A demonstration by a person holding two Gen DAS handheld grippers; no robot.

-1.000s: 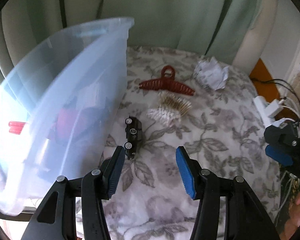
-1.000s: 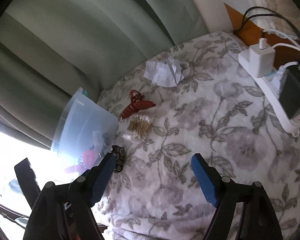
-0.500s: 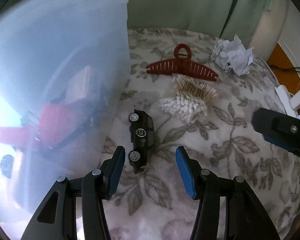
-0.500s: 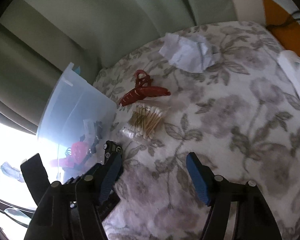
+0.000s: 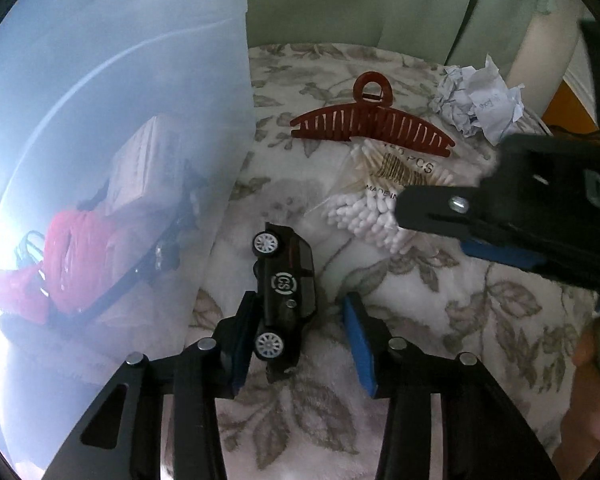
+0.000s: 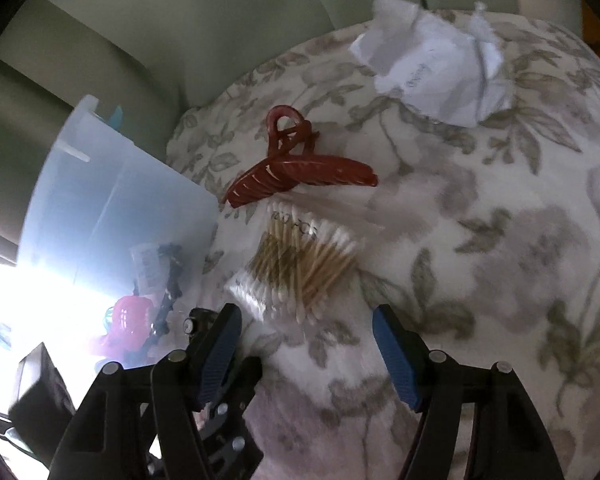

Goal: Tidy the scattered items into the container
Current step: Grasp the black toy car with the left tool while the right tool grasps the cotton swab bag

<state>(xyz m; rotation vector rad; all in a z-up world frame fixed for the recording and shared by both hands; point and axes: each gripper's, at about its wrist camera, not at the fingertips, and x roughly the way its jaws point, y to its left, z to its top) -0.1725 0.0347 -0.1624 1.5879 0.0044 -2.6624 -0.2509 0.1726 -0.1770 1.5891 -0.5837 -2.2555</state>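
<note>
You are narrowing your left gripper around the toy car beside the container, not yet pinching, right gripper spread.

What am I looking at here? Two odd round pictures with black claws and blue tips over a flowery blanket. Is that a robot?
No robot: a person holds a two-finger clamp in each hand, each carrying a wide-angle camera looking along its fingers. One picture is from the left gripper, one from the right gripper. On the blanket lie a toy car, a red hair claw, a cotton swab pack and crumpled paper, beside a clear plastic bin. The left jaws have just been closing around the car; nothing is lifted yet.
</note>
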